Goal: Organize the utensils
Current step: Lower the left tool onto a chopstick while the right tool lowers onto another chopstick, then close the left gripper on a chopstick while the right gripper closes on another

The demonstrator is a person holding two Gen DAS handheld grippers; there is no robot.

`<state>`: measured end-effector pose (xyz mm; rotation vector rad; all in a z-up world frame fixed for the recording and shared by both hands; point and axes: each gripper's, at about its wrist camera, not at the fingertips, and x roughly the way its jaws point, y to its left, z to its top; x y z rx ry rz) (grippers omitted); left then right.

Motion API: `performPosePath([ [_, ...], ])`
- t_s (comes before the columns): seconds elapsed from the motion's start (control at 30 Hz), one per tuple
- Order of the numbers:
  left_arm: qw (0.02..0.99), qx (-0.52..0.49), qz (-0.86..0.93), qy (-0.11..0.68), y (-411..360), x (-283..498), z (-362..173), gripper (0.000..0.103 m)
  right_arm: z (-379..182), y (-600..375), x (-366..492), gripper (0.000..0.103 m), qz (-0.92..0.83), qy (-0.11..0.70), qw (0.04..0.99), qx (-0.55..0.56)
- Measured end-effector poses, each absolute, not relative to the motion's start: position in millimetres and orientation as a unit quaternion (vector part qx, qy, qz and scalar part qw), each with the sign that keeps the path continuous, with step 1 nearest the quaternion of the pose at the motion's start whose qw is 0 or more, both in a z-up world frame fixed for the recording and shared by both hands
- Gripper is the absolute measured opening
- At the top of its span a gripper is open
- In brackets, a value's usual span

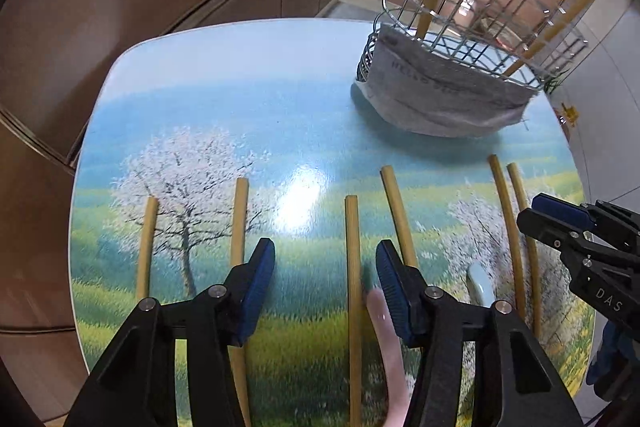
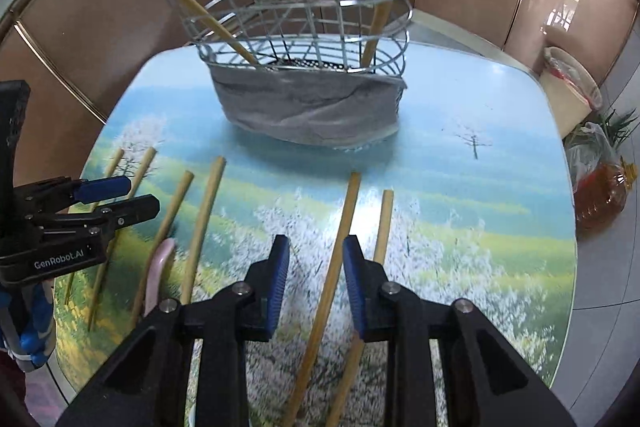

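I am holding both grippers over the painted table [image 2: 480,115], and neither one is carrying anything. My right gripper [image 2: 316,279] is standing open with a bamboo chopstick [image 2: 332,279] running straight up the gap between its blue pads; a 2nd chopstick [image 2: 383,227] is lying just beside it to the right. My left gripper [image 1: 325,287] is spread wider, with another chopstick [image 1: 353,287] between its jaws and a pink spoon [image 1: 386,339] just inside the right pad.

The wire utensil basket [image 2: 304,7] is sitting at the far side of the table, a grey cloth [image 2: 308,103] wrapped around its base, and 2 chopsticks are already leaning in it. 6 more are lying in a loose row near me, along with the pink spoon and a pale blue one [image 1: 482,287].

To do this pickup well, I am judging that I should be lowering the right gripper until the pads are straddling only the 1 stick, then closing near its middle so it is not swinging as I lift. The neighbour is close enough to get nudged or pinched too, so I should be keeping the right pad between the 2. Thin round sticks on a glossy surface will probably roll away from a crooked squeeze.
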<state>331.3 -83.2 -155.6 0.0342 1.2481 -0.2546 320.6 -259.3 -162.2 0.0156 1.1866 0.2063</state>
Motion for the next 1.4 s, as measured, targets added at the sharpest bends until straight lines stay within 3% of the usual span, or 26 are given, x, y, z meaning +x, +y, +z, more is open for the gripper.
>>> performPosePath([
  [1.23,0.782,0.045,-0.120,0.610,-99.1,349.3,-176.1,0.026,-188.7,-255.3,342.8,0.011,0.061,0.603,0.795,-0.010],
  [1.4,0.782,0.063,-0.121,0.608,-105.3,346.6,-175.8,0.014,-187.7,-249.7,339.8,0.007,0.056,0.605,0.794,-0.010],
])
